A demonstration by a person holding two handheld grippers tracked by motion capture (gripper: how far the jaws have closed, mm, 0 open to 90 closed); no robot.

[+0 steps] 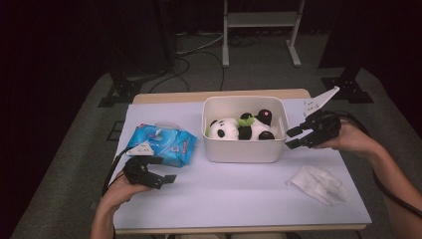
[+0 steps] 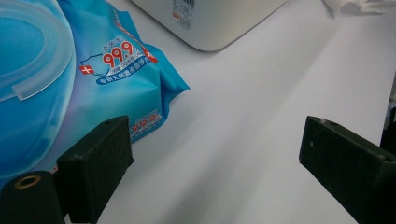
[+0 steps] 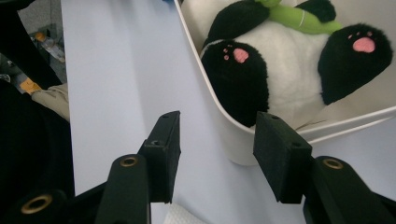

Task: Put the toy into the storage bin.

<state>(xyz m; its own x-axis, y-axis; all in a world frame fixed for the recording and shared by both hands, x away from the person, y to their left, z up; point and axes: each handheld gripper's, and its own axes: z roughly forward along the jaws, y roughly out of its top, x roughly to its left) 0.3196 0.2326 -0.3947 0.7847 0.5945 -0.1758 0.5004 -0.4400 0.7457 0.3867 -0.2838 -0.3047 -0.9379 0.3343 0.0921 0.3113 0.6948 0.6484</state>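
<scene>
In the high view, the panda toy [image 1: 239, 129] lay partly hidden below the white bin's [image 1: 244, 150] rim. In the right hand-held gripper view, the picture's top edge cut off the panda's head. In the left hand-held gripper view, the blue wipes pack [image 2: 88, 88] ran off the left edge, its small print unreadable.

We hold our right gripper [image 1: 292, 138] just off the right end of the white bin [image 1: 244, 149], jaws parted with nothing between them, pointing toward the bin's corner, our right forearm coming in from the lower right. Our left gripper [image 1: 166, 169] lies low, well to the bin's lower left, jaws spread wide and empty, angled toward the bin.
</scene>
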